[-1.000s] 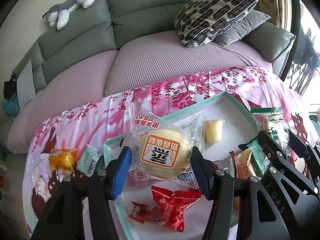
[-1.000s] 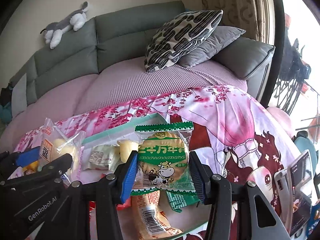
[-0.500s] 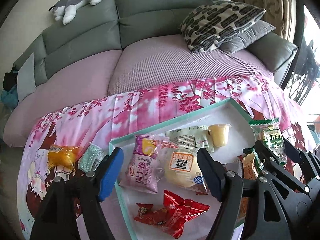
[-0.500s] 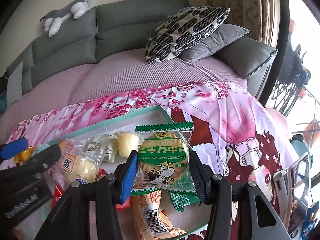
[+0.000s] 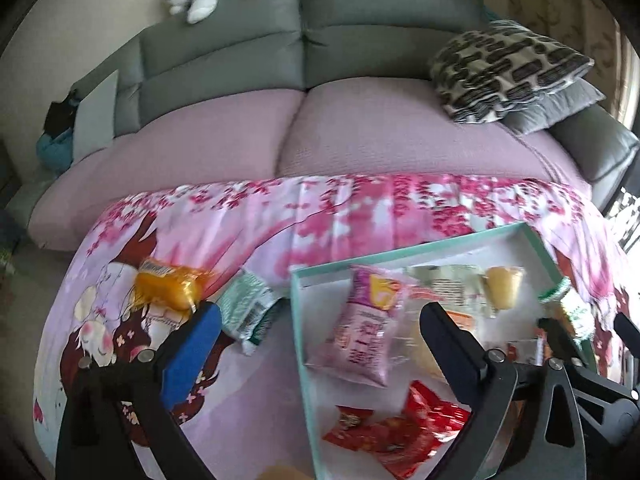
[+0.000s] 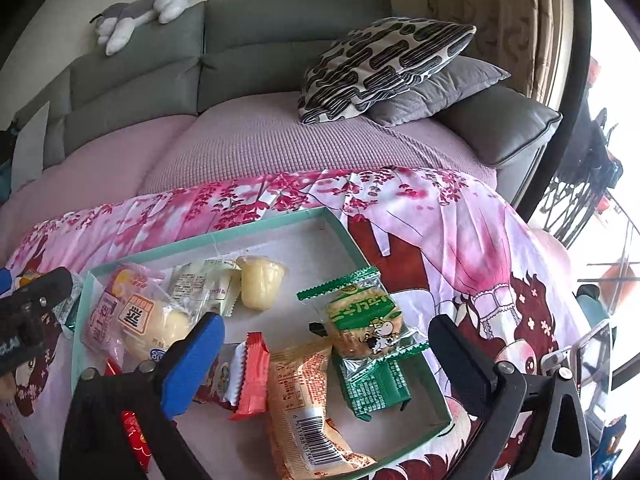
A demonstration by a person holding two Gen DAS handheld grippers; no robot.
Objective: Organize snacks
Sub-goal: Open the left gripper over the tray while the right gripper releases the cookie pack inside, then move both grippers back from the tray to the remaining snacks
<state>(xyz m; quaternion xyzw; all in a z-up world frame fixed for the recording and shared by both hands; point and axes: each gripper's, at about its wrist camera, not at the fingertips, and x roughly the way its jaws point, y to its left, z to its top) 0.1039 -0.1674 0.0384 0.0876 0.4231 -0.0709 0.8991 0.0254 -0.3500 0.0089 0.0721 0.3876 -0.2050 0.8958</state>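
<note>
The left hand-held gripper (image 5: pixel 320 332) has just been opening and now stands wide, nothing pressed between its fingers; it straddles the left wall of the tray (image 5: pixel 301 344), its blue pad (image 5: pixel 192 356) outside the tray over the pink cloth (image 5: pixel 256 232) and its black finger (image 5: pixel 448 344) inside. The right hand-held gripper (image 6: pixel 324 356) has also just spread apart and is empty, hanging over the tray's near right part.

All places below are relative to the tray, a shallow teal-rimmed box lying on the cloth. Inside, toward its right wall, the green cookie pack (image 6: pixel 362 316) lies flat on top of a darker green pack (image 6: pixel 376 388), clear of both right-gripper fingers. A jelly cup (image 6: pixel 260 282) stands near the far wall, with a pale wrapper (image 6: pixel 204 284) just left of it. By the left wall lie a pink bag (image 5: pixel 362 336) and the round cake in clear wrap (image 6: pixel 154 328), touching each other. Toward the near edge sit a beige pack with a barcode (image 6: pixel 308 404), a red-and-white bar (image 6: pixel 250 376) and a red packet (image 5: pixel 404 432).

Outside, just beyond the left wall, a pale green pack (image 5: pixel 250 308) and an orange wrapped snack (image 5: pixel 168 288) lie on the cloth.

Beyond the far wall is a grey sofa (image 6: pixel 280 28) with a patterned cushion (image 6: pixel 384 60) and a plush toy (image 6: pixel 140 10).
</note>
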